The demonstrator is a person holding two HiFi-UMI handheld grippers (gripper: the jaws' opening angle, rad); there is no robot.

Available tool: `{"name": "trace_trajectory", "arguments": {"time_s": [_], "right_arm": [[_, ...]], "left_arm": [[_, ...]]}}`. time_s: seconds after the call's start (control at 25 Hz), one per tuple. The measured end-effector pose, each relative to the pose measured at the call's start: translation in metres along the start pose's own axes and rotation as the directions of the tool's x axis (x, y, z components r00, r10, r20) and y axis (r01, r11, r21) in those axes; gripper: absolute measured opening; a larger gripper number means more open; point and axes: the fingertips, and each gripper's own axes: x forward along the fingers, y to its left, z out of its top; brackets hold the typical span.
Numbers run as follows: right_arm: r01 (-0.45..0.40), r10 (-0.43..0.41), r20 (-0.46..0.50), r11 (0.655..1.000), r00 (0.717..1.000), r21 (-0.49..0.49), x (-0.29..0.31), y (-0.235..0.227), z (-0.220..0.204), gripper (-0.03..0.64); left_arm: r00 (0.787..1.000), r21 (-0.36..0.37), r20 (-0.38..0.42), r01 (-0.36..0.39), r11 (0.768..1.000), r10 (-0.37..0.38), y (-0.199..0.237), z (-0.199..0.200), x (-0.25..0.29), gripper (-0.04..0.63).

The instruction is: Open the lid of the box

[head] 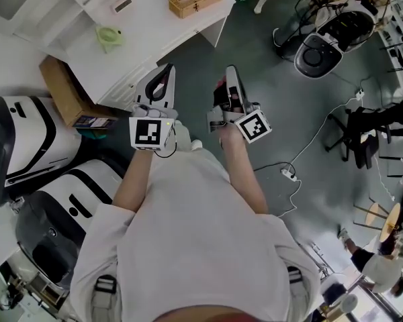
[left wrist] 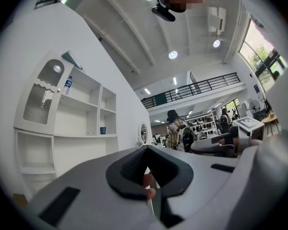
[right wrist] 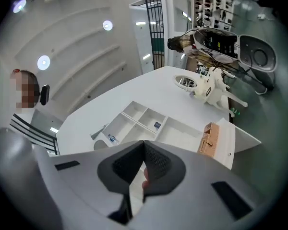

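The grey floor (head: pixel 269 113) takes up most of what I see when I look down. The long white table (head: pixel 154 25) runs across the top of the head view. Against the wall stands a tall white shelving unit (left wrist: pixel 81 114), and my left gripper view looks straight at it. A brown cardboard box (head: pixel 64 89) sits on the floor at the table's near edge.

The light-brown rectangular wooden box (head: pixel 191 2) rests on the table close to its far corner, well apart from both my tongs. Its lid is down and flat on the body, and a small dark latch shows on the front face. A smaller wooden piece of the same colour lies just beside one end. In my right gripper view the box (right wrist: pixel 209 139) sits at the table's edge.

My left gripper (head: pixel 166 69) is clenched, its dark pads meeting at the tips with nothing between them. My right gripper (head: pixel 232 72) is clenched and empty too, held beside the left above the floor.

In the shelving, a small bottle with a blue label (left wrist: pixel 68 84) stands upright in an upper compartment. A small blue cup (left wrist: pixel 102 130) stands in a compartment lower down and further right.
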Motion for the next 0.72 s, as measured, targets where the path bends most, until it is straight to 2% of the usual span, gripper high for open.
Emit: {"name": "trace_trajectory", "arguments": {"time_s": [0.36,0.72], "right_arm": [[0.012,-0.011,-0.023,0.998,1.000,0.056,0.050,-0.046,0.004,-0.012],[0.028,-0.023,-0.067,0.997,0.997,0.075,0.150,-0.102,0.001,-0.012]], "left_arm": [[1.000,-0.017,-0.004,-0.011,1.000,0.011,0.028,-0.025,0.055,-0.003],[1.000,-0.054,0.023,0.009,0.998,-0.008,0.100,-0.044,0.165,-0.003]]}}
